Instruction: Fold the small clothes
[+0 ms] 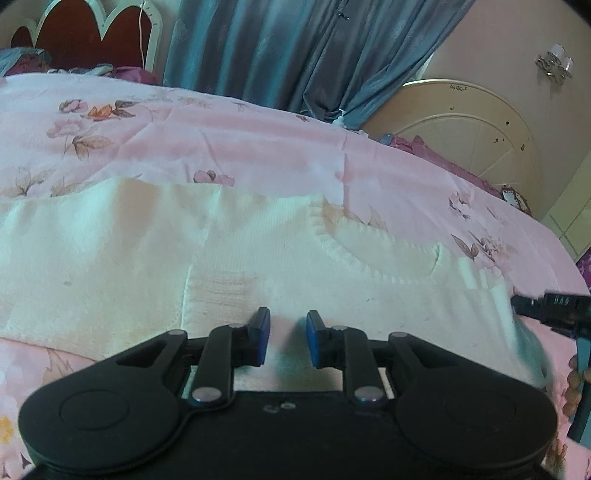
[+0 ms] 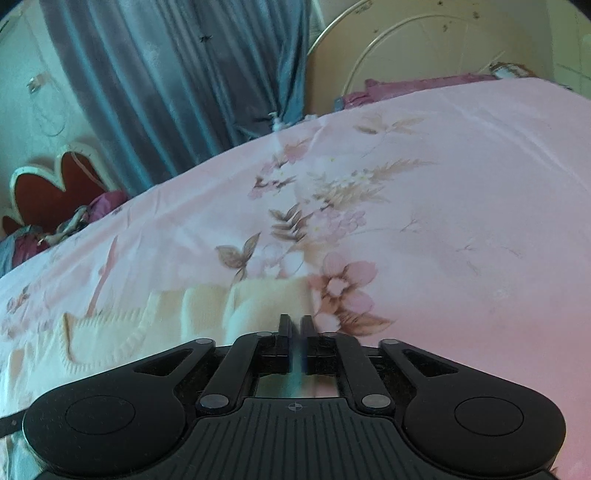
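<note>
A white knit sweater (image 1: 155, 251) lies spread on the pink floral bedspread (image 1: 221, 140), its ribbed neckline (image 1: 373, 254) to the right. My left gripper (image 1: 288, 332) hovers low over the sweater's near part, its blue pads (image 1: 263, 330) apart, with flat cloth showing in the gap and nothing pinched. In the right wrist view the sweater (image 2: 207, 314) reaches up to my right gripper (image 2: 295, 326). Its fingers stand almost together with a thin pale streak of the sweater's edge between them. The right gripper (image 1: 543, 306) also shows at the far right, with blurred white cloth beside it.
The bedspread (image 2: 461, 184) stretches wide to the right of the sweater. A blue curtain (image 1: 295, 48) hangs behind the bed. A cream board (image 1: 465, 125) and purple bedding (image 1: 443, 155) lie at the far right, a red headboard (image 1: 85, 33) at the left. A hand (image 1: 572, 384) holds the right gripper.
</note>
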### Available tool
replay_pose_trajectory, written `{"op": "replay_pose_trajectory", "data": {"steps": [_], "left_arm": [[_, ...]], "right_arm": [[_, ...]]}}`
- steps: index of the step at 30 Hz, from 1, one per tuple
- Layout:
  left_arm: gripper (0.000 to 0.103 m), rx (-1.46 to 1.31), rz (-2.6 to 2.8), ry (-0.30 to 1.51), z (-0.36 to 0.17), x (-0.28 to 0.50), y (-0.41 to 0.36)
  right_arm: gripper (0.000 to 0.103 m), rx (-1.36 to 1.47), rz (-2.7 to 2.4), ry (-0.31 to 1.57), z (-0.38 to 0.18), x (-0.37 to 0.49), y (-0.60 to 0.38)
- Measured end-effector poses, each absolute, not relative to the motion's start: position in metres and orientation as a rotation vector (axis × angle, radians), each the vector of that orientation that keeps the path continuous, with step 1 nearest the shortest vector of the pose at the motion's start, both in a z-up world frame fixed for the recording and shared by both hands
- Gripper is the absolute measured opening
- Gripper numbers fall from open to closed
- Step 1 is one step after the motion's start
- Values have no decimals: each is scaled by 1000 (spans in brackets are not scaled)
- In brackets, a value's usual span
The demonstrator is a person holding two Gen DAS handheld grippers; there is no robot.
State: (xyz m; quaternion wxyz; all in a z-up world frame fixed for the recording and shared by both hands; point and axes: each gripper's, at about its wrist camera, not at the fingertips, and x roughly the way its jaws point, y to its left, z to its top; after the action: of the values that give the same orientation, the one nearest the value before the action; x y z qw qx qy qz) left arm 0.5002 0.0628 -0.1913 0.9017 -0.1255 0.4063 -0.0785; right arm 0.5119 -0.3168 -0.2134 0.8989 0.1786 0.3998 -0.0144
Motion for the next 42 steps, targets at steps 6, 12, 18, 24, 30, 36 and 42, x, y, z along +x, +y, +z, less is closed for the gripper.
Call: {"op": "replay_pose_trajectory", "data": {"steps": [6,12,18,24,30,36,42], "left_arm": [[26,-239,-168,835,-192,500,60],[26,-200,-166,824,-197,501,58],[26,-201,-161,829,-198,502,59],[27,-229,-149,856,-190,503,61],[39,-230,-147,843,-179,493,67],[42,-249,-131,844,-171,483,82],[45,-293,-101,856,-166,472,109]], "right_arm": [[82,317,4,805,-212,517,-308],[29,295,29,871,-225,527,-295],[8,208,-42,854,-230,531,-297],[33,123,-35,848,-208,525,-283],[66,85,7,811,-187,507,-263],[66,93,64,811,-175,489,-235],[65,75,175,845,-185,472,-184]]}}
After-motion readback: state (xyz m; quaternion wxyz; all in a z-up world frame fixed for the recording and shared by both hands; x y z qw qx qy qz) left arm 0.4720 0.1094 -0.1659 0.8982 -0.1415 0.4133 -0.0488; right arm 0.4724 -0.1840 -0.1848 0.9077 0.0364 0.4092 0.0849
